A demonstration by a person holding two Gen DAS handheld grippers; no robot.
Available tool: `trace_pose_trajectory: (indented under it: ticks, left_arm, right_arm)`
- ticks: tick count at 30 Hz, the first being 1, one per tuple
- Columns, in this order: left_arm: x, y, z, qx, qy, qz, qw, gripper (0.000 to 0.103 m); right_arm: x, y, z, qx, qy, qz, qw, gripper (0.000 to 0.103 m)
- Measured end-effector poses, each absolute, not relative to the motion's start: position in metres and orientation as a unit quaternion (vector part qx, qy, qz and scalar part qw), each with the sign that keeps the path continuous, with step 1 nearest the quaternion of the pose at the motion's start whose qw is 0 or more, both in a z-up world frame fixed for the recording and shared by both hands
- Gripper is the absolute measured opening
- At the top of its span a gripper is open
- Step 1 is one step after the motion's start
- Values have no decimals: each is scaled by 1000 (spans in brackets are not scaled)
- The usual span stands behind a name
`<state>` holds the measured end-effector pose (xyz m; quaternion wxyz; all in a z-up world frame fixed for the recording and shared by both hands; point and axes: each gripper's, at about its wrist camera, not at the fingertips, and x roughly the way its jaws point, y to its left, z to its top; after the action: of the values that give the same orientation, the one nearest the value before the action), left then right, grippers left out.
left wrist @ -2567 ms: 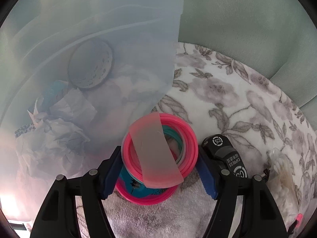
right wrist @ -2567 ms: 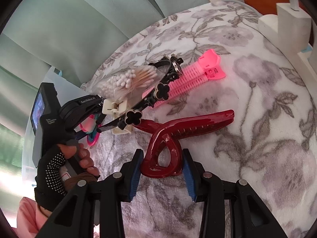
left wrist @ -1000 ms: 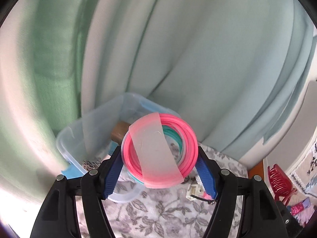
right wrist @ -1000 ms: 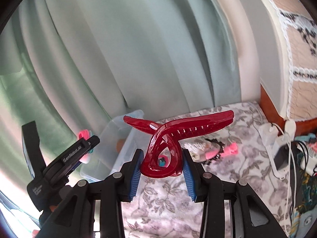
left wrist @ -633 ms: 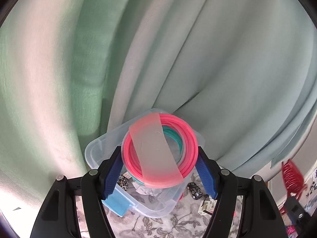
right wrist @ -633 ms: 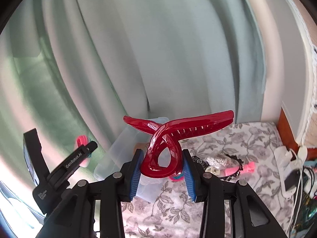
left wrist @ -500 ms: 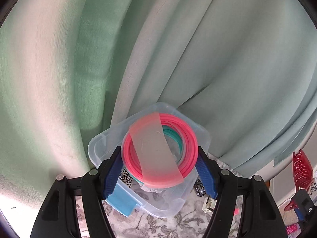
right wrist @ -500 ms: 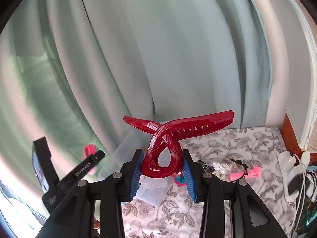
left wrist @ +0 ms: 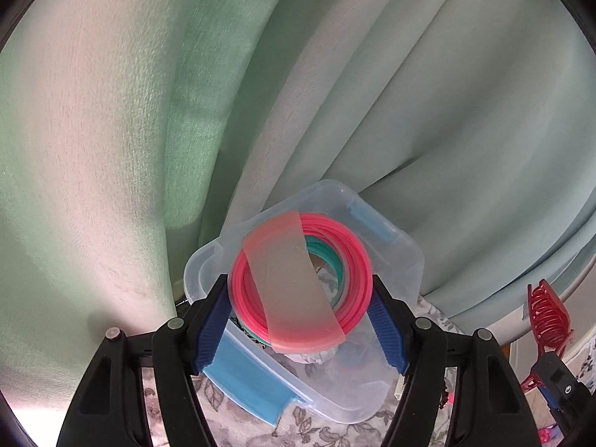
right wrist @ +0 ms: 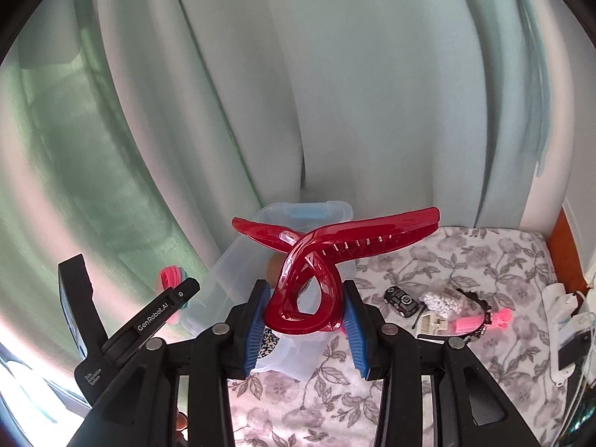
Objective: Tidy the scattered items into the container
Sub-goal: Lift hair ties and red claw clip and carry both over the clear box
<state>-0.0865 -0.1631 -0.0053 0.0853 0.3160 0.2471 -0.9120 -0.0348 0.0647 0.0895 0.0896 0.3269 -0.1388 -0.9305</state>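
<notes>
Floral blanket (right wrist: 465, 260), pale green curtain (right wrist: 335, 93) behind

1. Ring bundle (left wrist: 337, 257): hot pink coils, teal ones inside, translucent pink band across.
2. Hair claw (right wrist: 320, 257): glossy translucent red.
3. Container (left wrist: 395, 257): clear, blue latches.
4. Cloth (right wrist: 465, 260): white, grey floral print.
5. Curtain (left wrist: 335, 74): pale mint green.

The left claw (left wrist: 301, 326) is gripping a bundle of pink and teal rings (left wrist: 301, 279), blue pads pressing on both sides, a clear strip of tape crossing the front. Behind it a clear plastic box (left wrist: 404, 260) with a blue latch is sitting on a floral cloth (left wrist: 298, 430), pale green curtains (left wrist: 335, 74) hanging beyond. At the right edge, a red hair clip (left wrist: 547, 316) is showing in the other claw (left wrist: 555, 368).
</notes>
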Motion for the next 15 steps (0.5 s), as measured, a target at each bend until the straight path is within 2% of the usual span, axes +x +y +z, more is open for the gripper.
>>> trace_pose_trajectory:
  ticks: [15]
  left_arm:
    - [-107,-172,-27,337,254,-903,84,72]
  right_arm:
    - [-80,30,74,356,-110,-920,121,42]
